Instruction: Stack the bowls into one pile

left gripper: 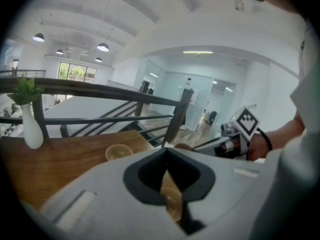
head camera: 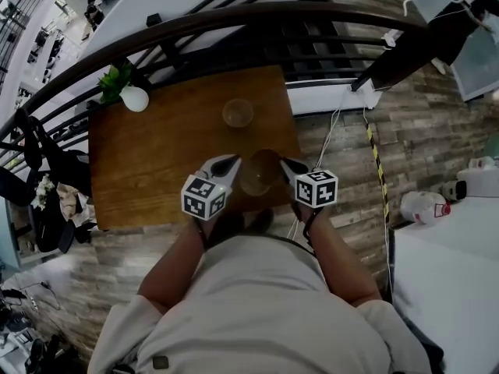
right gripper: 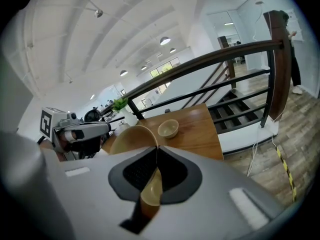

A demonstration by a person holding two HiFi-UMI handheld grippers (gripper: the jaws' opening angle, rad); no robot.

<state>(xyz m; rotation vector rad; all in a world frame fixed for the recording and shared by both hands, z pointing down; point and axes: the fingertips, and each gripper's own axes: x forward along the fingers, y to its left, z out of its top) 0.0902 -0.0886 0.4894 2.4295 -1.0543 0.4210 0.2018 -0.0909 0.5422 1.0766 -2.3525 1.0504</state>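
Observation:
Two tan bowls are in view. One bowl [head camera: 238, 113] rests on the wooden table [head camera: 148, 162] toward its far edge; it shows again as the far bowl [left gripper: 119, 152] and the far bowl [right gripper: 168, 128] in the gripper views. The second bowl [head camera: 260, 174] hangs near the table's front right corner, gripped from both sides. My left gripper [head camera: 234, 163] is shut on its left rim, my right gripper [head camera: 287, 165] on its right rim. In the right gripper view the held bowl [right gripper: 131, 137] is pinched by its rim between the shut jaws [right gripper: 156, 154]. The left gripper's jaws [left gripper: 167, 156] clamp a tan strip of rim.
A white vase with a green plant [head camera: 132, 97] stands at the table's far left corner. A dark curved railing [head camera: 234, 18] runs just behind the table, with stairs beyond it. A wood-pattern floor and a cable lie to the right of the table.

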